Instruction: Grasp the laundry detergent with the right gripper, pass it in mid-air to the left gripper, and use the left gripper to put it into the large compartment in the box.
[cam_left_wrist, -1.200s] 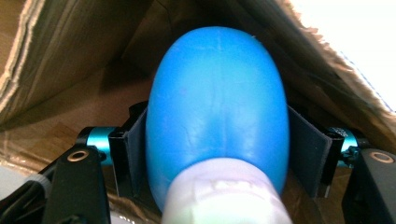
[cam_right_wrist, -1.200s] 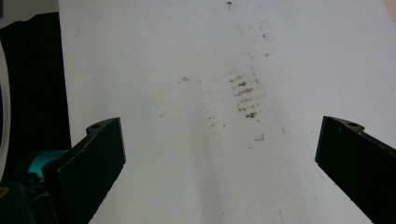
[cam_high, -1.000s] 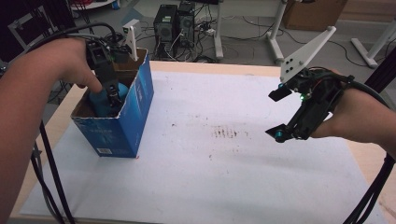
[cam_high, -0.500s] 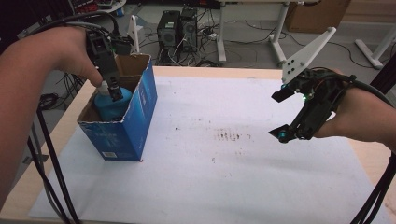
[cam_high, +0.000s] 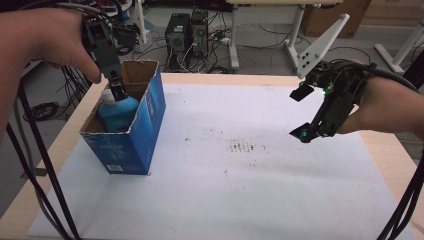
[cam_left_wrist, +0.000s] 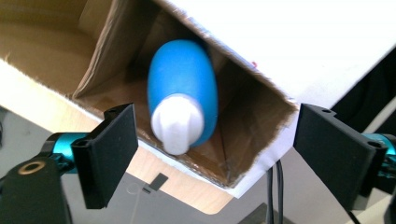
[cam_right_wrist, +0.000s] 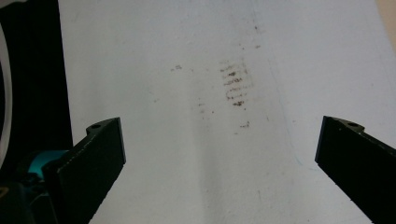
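A blue bottle (cam_high: 118, 111) with a white cap (cam_left_wrist: 178, 122) stands inside an open blue cardboard box (cam_high: 131, 142) at the left of the table. My left gripper (cam_high: 118, 92) points down just above the bottle's cap. Its jaws have just been opening and stand wide apart, clear of the bottle (cam_left_wrist: 183, 84), with nothing pressed between them. My right gripper (cam_high: 301, 114) hovers over the white sheet at the right, open and empty. In the right gripper view its jaws frame bare sheet (cam_right_wrist: 219, 140).
A white sheet (cam_high: 240, 180) with a dark smudge (cam_high: 245, 147) covers the wooden table (cam_high: 60, 150). Cables hang at the left edge. Desks, computers and cords stand on the floor beyond the far edge.
My left gripper has let go of the bottle, opened and risen out of the box. The bottle stays in the box. The right hand has held still.
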